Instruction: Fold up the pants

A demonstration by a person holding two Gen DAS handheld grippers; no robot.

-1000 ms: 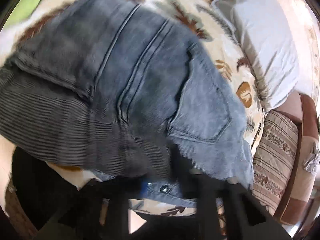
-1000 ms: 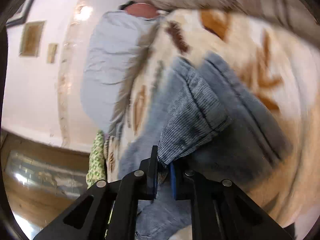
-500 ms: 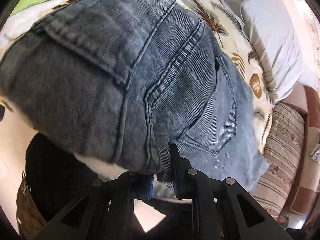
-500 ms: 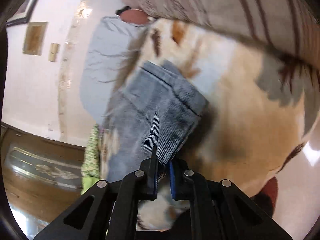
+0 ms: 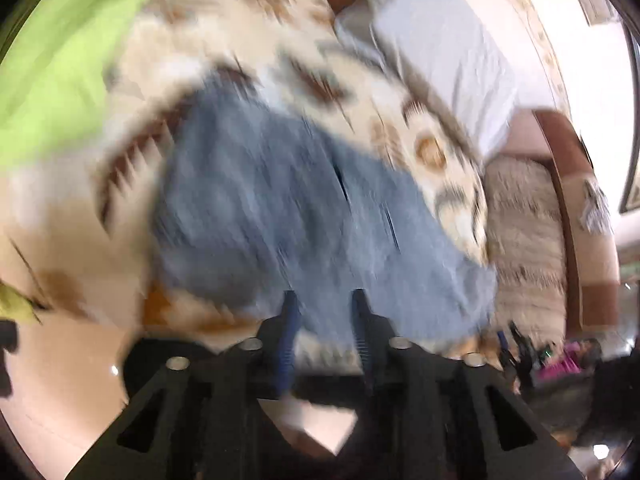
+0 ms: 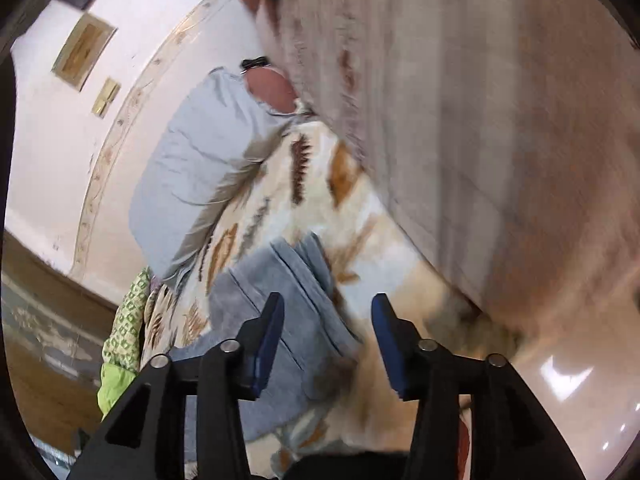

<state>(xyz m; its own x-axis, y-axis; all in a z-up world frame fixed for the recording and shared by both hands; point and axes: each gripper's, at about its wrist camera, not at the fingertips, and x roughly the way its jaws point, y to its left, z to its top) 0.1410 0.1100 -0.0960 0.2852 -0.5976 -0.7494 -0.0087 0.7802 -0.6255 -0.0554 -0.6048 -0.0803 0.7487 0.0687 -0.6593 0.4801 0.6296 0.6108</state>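
Both tools, left tool (image 5: 323, 300) and right tool (image 6: 327, 312), wide apart and holding nothing, above folded pants (image 5: 288, 208) on leaf-print blanket (image 5: 248, 40).

A home, likely a living room or bedroom: a leaf-print blanket (image 5: 280, 60) covers a soft seat or bed (which one is unclear), with a grey pillow (image 5: 440, 48) and a striped cushion (image 5: 524, 240) against brown upholstery (image 5: 560, 152). Framed pictures (image 6: 82, 52) hang on a pale wall (image 6: 44, 152).
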